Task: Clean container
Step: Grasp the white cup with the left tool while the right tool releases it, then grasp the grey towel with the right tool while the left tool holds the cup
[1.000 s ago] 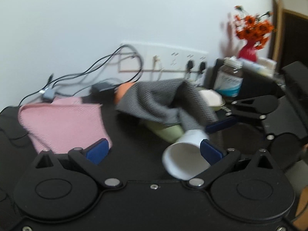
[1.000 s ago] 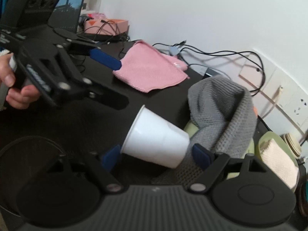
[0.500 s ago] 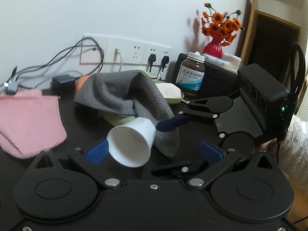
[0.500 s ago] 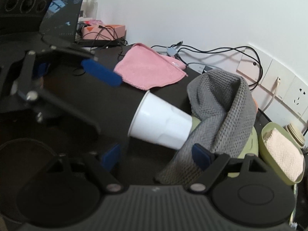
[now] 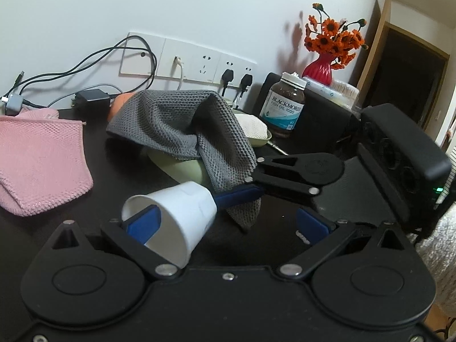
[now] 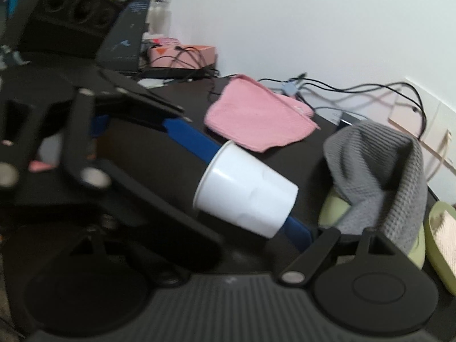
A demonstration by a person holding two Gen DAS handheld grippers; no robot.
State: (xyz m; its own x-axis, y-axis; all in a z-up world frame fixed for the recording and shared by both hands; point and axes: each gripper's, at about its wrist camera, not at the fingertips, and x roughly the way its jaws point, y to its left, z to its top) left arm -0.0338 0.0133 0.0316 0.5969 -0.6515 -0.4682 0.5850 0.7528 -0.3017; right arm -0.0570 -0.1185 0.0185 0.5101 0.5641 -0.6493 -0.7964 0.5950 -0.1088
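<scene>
Left wrist view: white paper cup (image 5: 173,216) on its side, left gripper (image 5: 228,225) spread wide, one finger (image 5: 142,223) inside the mouth. Right wrist view: right gripper (image 6: 285,225) grasps the cup's base. Handover likely; next, left clamps the rim, right fetches the grey cloth (image 6: 382,171).

A white paper cup (image 6: 245,192) lies tilted between the right tongs (image 6: 242,228), touching their blue pad; a grey knitted cloth (image 6: 382,168) is draped just beyond, right.
</scene>
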